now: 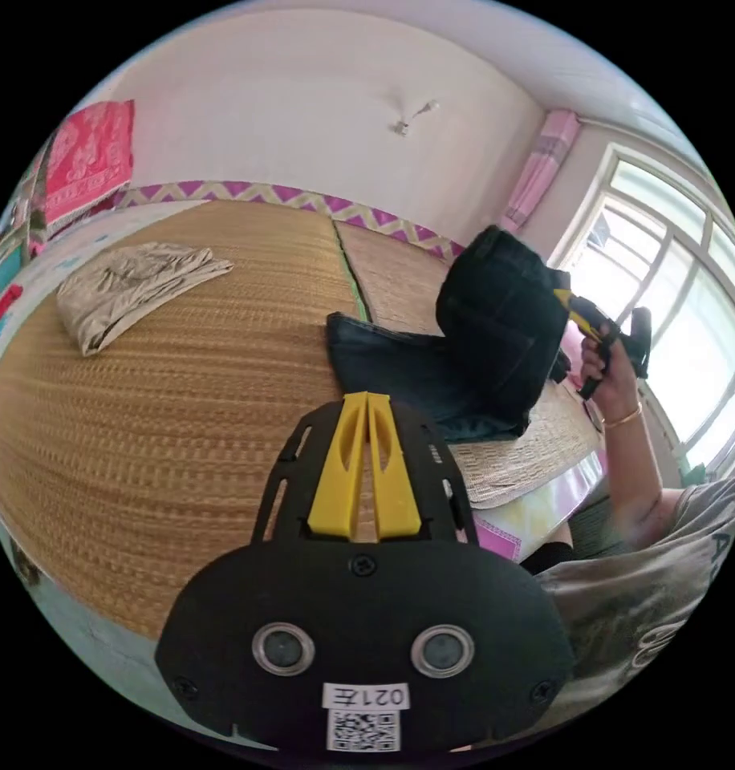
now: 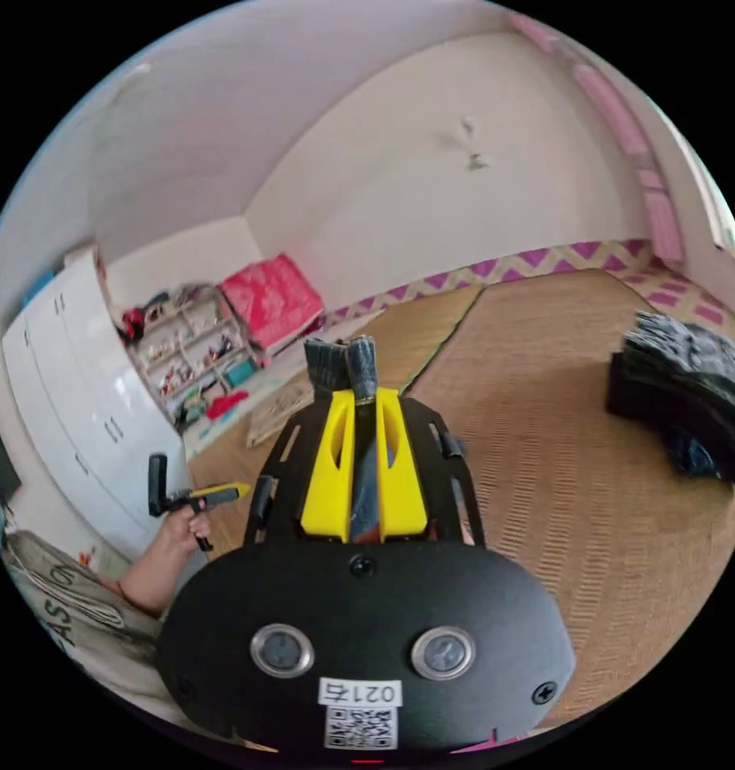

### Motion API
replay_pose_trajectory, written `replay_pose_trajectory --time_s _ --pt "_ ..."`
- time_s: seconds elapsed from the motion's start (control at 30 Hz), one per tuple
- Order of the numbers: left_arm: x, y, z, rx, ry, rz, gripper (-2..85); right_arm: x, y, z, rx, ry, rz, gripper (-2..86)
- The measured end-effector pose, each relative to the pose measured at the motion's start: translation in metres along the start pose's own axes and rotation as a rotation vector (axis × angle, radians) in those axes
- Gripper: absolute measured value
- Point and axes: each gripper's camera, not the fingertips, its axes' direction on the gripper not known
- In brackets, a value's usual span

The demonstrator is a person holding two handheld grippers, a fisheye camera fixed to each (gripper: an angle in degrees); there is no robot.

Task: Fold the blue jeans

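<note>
The dark blue jeans (image 1: 496, 321) hang bunched above the woven straw mat (image 1: 183, 417), and a lower part (image 1: 383, 357) still lies flat on it. My right gripper (image 1: 574, 309), held in a person's hand, grips them at the upper right. In the right gripper view my right gripper (image 2: 358, 395) is shut on a fold of blue denim (image 2: 345, 362) that sticks out past the yellow jaws. My left gripper (image 1: 366, 399) hovers over the mat, short of the jeans, with its jaws shut on nothing. The same left gripper (image 2: 223, 491) is seen low at the left in the right gripper view.
A beige garment (image 1: 127, 285) lies crumpled on the mat's far left. A dark pile of folded clothes (image 2: 688, 393) sits on the mat. White cupboards (image 2: 79, 409), cluttered shelves (image 2: 183, 353) and a pink blanket (image 2: 271, 301) line the wall. A window (image 1: 680, 321) and the person's arm (image 1: 632, 465) are nearby.
</note>
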Motion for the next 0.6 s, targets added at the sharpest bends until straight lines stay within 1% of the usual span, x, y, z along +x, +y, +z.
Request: replay_pose_trajectory --time_s 0.07,0.1,0.13,0.17,0.2,0.23,0.27,0.3,0.33,0.37,0.4,0.43,0.47,0.5,0.53,0.57,0.6 --pt "0.023 -0.016 0.018 -0.005 0.005 0.063 -0.7 0.064 0.036 -0.066 0.109 0.066 0.157 5.0" --pt "0.037 -0.028 0.032 -0.010 0.029 0.091 -0.5 0.079 0.048 -0.079 0.131 0.100 0.198 5.0" --pt "0.046 -0.040 0.048 -0.027 0.080 0.099 -0.3 0.111 0.076 -0.099 0.161 0.179 0.285 5.4" --pt "0.049 -0.046 0.058 -0.049 0.104 0.099 0.0 0.143 0.108 -0.113 0.165 0.257 0.375 5.8" --pt "0.056 -0.059 0.076 -0.103 0.134 0.095 0.7 0.158 0.123 -0.116 0.157 0.294 0.420 6.0" --pt "0.065 -0.068 0.090 -0.126 0.162 0.107 4.1 0.190 0.158 -0.119 0.103 0.343 0.520 6.3" --pt "0.070 -0.072 0.096 -0.137 0.168 0.111 5.8 0.208 0.194 -0.122 0.083 0.364 0.594 6.3" --pt "0.082 -0.079 0.105 -0.150 0.172 0.124 7.5 0.209 0.210 -0.125 0.102 0.347 0.598 6.2" --pt "0.098 -0.085 0.114 -0.161 0.182 0.153 8.7 0.199 0.234 -0.132 0.167 0.314 0.579 5.9" --pt "0.107 -0.088 0.118 -0.169 0.190 0.171 9.1 0.176 0.244 -0.134 0.211 0.340 0.513 5.3" --pt "0.124 -0.093 0.128 -0.191 0.200 0.203 9.6 0.162 0.245 -0.132 0.220 0.354 0.466 5.0" --pt "0.142 -0.098 0.138 -0.210 0.204 0.246 9.8 0.130 0.243 -0.121 0.221 0.365 0.349 3.3" --pt "0.152 -0.101 0.144 -0.224 0.202 0.267 9.7 0.101 0.235 -0.099 0.179 0.345 0.221 1.8" --pt "0.172 -0.105 0.155 -0.245 0.182 0.316 9.6 0.089 0.230 -0.085 0.139 0.325 0.164 1.2" --pt "0.194 -0.108 0.165 -0.250 0.161 0.389 9.2 0.068 0.219 -0.052 0.032 0.277 0.068 0.4" --pt "0.204 -0.109 0.171 -0.258 0.148 0.421 9.0 0.054 0.209 -0.017 -0.074 0.259 0.014 0.0" --pt "0.224 -0.111 0.183 -0.275 0.102 0.480 9.1 0.049 0.206 0.000 -0.119 0.262 -0.004 -0.1"
